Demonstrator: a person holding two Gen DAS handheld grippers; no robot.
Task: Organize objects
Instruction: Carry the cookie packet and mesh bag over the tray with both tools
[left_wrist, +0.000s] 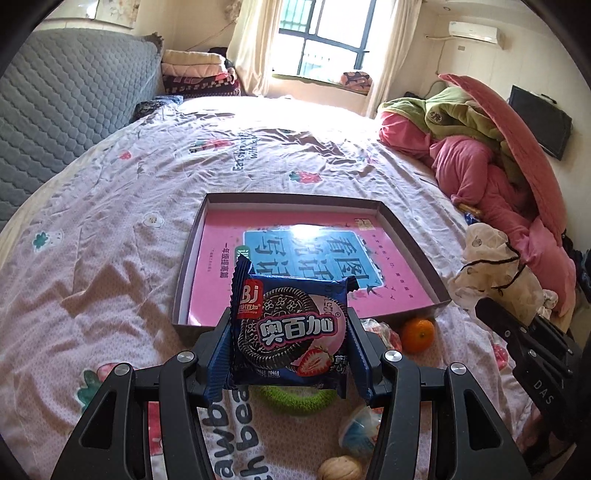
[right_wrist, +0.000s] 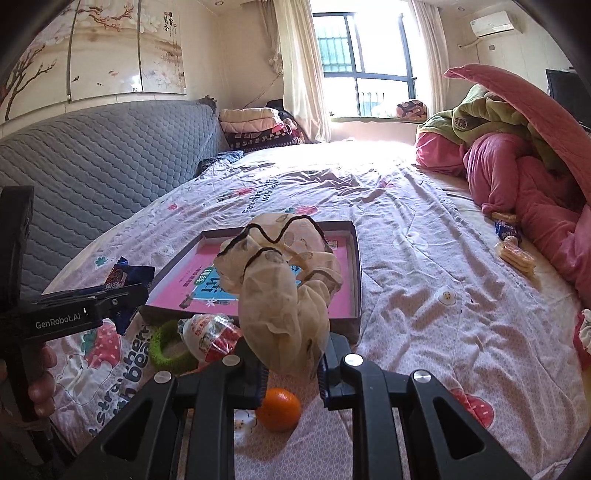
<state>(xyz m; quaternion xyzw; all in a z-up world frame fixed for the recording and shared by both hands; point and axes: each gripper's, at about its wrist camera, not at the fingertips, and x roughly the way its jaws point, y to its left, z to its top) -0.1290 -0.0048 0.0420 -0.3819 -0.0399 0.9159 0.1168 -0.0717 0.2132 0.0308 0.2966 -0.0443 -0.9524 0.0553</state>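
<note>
We held the cookie packet (left_wrist: 290, 328) clamped between the jaws of our left gripper (left_wrist: 290, 339), lifted clear of the bedsheet (left_wrist: 110, 206) and just short of the near wall of the shallow box (left_wrist: 406, 218), presumably so it could be carried forward and set down inside. The packet stood nearly upright, its printed face turned back toward the wrist camera, and its long axis ran from jaw to jaw, so the crimped ends stuck out past the pads on either side; one upper corner tilted up toward the box. Our right gripper (right_wrist: 291, 365) was closed on a crumpled beige cloth (right_wrist: 280, 288) with dark trim, which rose in a loose bunch above the jaws and leaned toward the box, hiding part of it in the right wrist view. We judged that both things were bound for the box, whose floor showed a pink printed sheet and nothing else that we could see. Near its front edge the orange (right_wrist: 279, 409), the green ring (right_wrist: 168, 345) and a red-and-white wrapped snack (right_wrist: 212, 334) lay on the sheet, not yet gathered.
</note>
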